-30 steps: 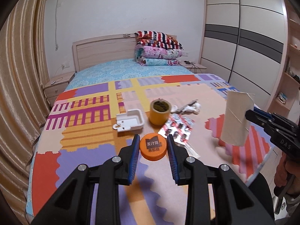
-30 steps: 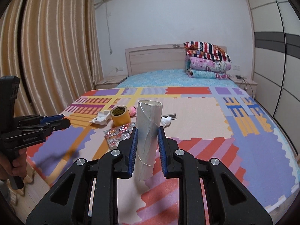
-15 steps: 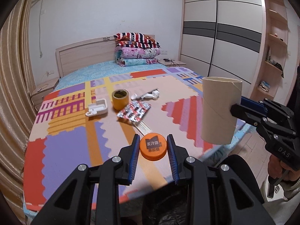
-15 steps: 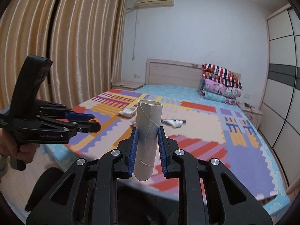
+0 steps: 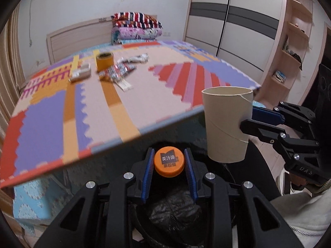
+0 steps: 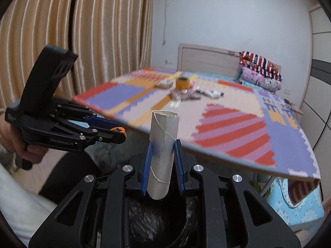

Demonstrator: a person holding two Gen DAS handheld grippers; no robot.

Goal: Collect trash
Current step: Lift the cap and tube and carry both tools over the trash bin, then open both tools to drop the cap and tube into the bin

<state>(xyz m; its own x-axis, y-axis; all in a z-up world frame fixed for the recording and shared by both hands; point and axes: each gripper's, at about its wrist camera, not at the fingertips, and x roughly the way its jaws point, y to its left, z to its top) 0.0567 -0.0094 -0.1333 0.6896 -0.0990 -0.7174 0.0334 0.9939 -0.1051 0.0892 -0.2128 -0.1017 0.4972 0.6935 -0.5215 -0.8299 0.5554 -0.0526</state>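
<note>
The left claw (image 5: 169,165) grips an orange cap (image 5: 169,161); the right claw (image 6: 162,163) grips a cardboard tube (image 6: 163,150) upright. Both hang over a black-lined bin (image 5: 175,210) beside the bed (image 5: 82,107).

The black bag-lined bin (image 5: 175,208) below the colourful foam mat (image 5: 103,107) is mostly hidden behind the left gripper (image 5: 169,165); its rim cannot be traced. The small items at the far end of the mat are blurred: a crumpled red-and-silver wrapper (image 5: 116,72), a white packet (image 5: 134,58) and a pale flat box (image 5: 81,73) whose contents cannot be told. The print on the round orange plastic cap (image 5: 169,161) is too small to read. The person's hand (image 6: 31,150) is cut off by the left edge of the right wrist view.
</note>
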